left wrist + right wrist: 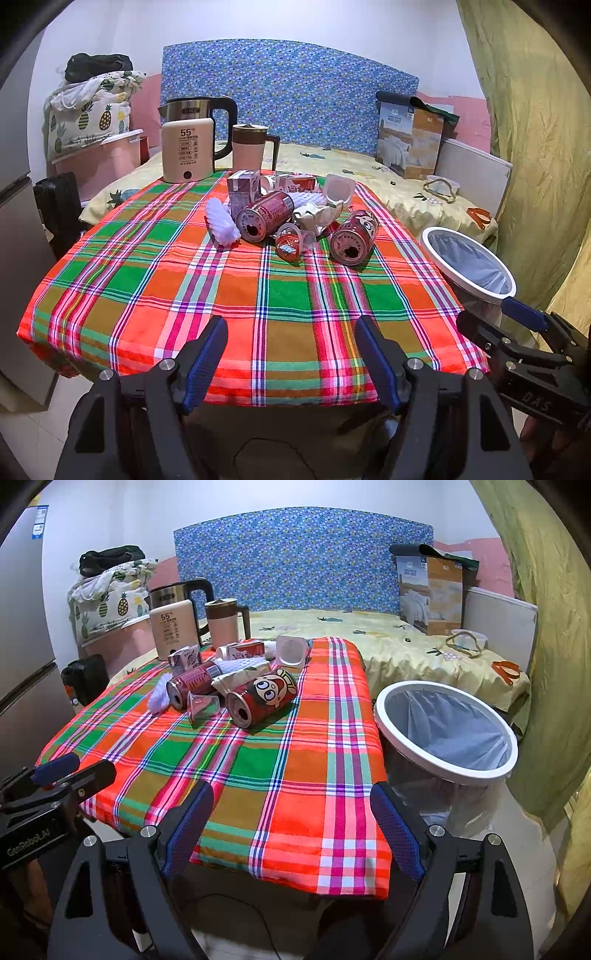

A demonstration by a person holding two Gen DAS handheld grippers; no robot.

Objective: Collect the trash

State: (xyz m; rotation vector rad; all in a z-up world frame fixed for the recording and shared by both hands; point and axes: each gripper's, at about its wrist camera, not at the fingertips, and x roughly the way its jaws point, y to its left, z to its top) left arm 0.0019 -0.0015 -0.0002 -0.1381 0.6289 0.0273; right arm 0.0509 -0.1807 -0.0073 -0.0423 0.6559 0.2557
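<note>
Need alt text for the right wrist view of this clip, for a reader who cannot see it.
A pile of trash, with a cartoon-printed red can in front, lies on a plaid tablecloth. A lined white bin stands just right of the table. The right gripper is open and empty in the foreground.

The right gripper (517, 317) is cut off by the left wrist view's right edge, so its fingertip gap cannot be judged there. In the trash pile, the crumpled paper (319, 218) hides the lower part of the clear plastic cup (338, 188), and the dark red can (264, 216) covers the foot of the purple carton (243, 188). Small print on the kettle base (187, 149) below "55" is too fine to read. The bin (445, 734) bottom is hidden by its liner.
</note>
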